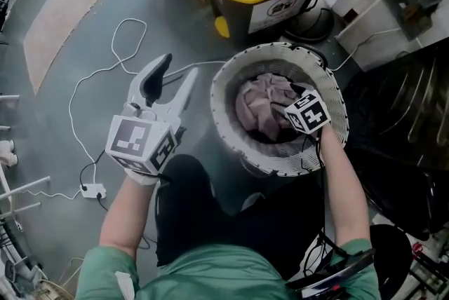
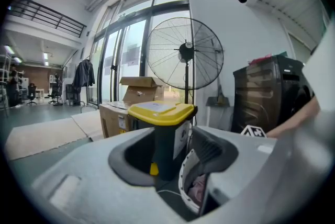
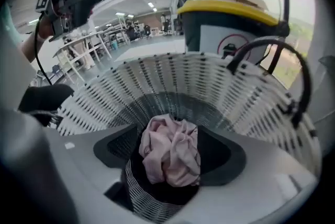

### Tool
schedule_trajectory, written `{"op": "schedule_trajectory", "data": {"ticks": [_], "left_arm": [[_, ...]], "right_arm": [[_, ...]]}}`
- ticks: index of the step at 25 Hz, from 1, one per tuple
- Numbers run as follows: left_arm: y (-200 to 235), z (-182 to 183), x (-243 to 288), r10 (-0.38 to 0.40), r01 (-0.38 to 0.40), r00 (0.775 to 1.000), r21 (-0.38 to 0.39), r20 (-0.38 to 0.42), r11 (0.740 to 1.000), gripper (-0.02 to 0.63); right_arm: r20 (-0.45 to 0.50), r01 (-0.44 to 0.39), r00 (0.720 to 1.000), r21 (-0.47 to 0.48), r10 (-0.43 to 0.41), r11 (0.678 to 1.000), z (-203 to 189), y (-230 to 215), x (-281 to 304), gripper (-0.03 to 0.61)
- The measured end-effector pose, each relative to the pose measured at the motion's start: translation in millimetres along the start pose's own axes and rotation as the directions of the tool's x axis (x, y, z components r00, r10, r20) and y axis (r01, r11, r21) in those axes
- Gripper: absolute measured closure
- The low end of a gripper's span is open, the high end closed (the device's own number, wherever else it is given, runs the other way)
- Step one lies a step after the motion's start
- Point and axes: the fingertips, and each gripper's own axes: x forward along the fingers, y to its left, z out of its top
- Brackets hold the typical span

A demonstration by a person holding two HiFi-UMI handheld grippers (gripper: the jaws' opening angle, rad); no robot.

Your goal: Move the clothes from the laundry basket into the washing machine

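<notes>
clothes [image 3: 170, 150]: one crumpled, pale pink bundle. It lies at the bottom of the laundry basket, about in the middle.
laundry basket [image 1: 224, 92]: round and white, with a slotted wall. It stands on the grey floor [image 1: 175, 18], just beside the yellow-lidded bin.
right tongs [image 3: 171, 157]: jaws moderately wide apart. They are lowered inside the basket's rim and angled steeply down at the bundle.
clothes relative to right tongs: in the right gripper view the bundle shows in the gap between the two jaws. Dark space separates it from each pad, so neither pad presses on the cloth. In the head view the tongs hang over the right part of the bundle.
left tongs [image 1: 172, 78]: jaws wide apart with nothing between them. They are held outside the basket on its left, above the floor and pointing nearly level.
clothes relative to left tongs: well apart, with the basket wall between them. In the left gripper view only a sliver of pink shows past the basket rim.
yellow-lidded bin [image 2: 163, 113]: dark body, lid closed. It is framed by the left jaws but stands well beyond them.
washing machine [image 2: 261, 97]: dark, on the far right of the basket.
fan [image 2: 184, 53]: a tall pedestal type, standing behind the bin.
white cable [image 1: 105, 74]: looped loosely over the floor, left of the left tongs.
</notes>
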Motion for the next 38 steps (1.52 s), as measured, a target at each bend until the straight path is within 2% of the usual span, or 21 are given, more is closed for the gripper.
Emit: {"op": "schedule_trajectory", "data": {"ticks": [3, 7, 10, 12, 15, 19, 23, 30, 32, 34, 36, 37, 38], "left_arm": [[8, -29, -5, 0.006, -0.006, 1.0, -0.006, -0.008, 1.0, 0.393], [19, -59, -15, 0.024, -0.025, 0.999, -0.014, -0.025, 1.0, 0.393], [30, -76, -29, 0.045, -0.046, 0.998, -0.014, -0.032, 0.999, 0.393], [39, -86, -38, 0.065, -0.066, 0.997, -0.024, -0.036, 0.998, 0.393], [50, -94, -51, 0.098, -0.099, 0.995, -0.032, -0.035, 0.995, 0.393], [56, -101, -56, 0.114, -0.115, 0.993, -0.022, -0.032, 0.993, 0.393], [53, -109, -53, 0.105, -0.105, 0.993, -0.006, -0.054, 0.994, 0.393], [47, -116, -39, 0.078, -0.077, 0.995, 0.019, -0.065, 0.997, 0.393], [46, -119, -33, 0.071, -0.07, 0.995, 0.014, -0.063, 0.997, 0.393], [44, -120, -29, 0.062, -0.061, 0.996, 0.012, -0.058, 0.998, 0.393], [42, -119, -26, 0.057, -0.056, 0.997, 0.018, -0.053, 0.998, 0.394], [41, -118, -26, 0.054, -0.053, 0.997, 0.021, -0.051, 0.998, 0.394], [40, -116, -25, 0.05, -0.049, 0.998, 0.023, -0.048, 0.999, 0.395]], "right_arm": [[-0.124, -0.063, 0.991, -0.06, 0.055, 0.996, -27, 4, 53, 0.202], [-0.267, -0.117, 0.96, -0.118, 0.082, 0.986, -62, 6, 112, 0.12], [-0.362, -0.132, 0.93, -0.171, 0.063, 0.976, -86, 3, 150, 0.04], [-0.427, -0.126, 0.904, -0.209, 0.025, 0.97, -103, -4, 174, 0.011], [-0.448, -0.123, 0.894, -0.233, 0.006, 0.965, -122, -11, 215, -0.005], [-0.493, -0.079, 0.868, -0.248, -0.056, 0.965, -149, -27, 252, -0.005], [-0.52, -0.105, 0.853, -0.24, -0.037, 0.965, -169, -16, 284, -0.005], [-0.5, -0.073, 0.863, -0.259, -0.069, 0.963, -184, -24, 309, -0.003], [-0.481, -0.07, 0.874, -0.263, -0.068, 0.962, -184, -26, 310, 0.002], [-0.468, -0.068, 0.881, -0.268, -0.068, 0.961, -183, -27, 309, 0.041], [-0.464, -0.066, 0.882, -0.282, -0.076, 0.957, -181, -27, 305, 0.116], [-0.465, -0.063, 0.881, -0.294, -0.086, 0.954, -180, -27, 302, 0.17], [-0.467, -0.058, 0.879, -0.307, -0.097, 0.95, -180, -27, 298, 0.253]]}}
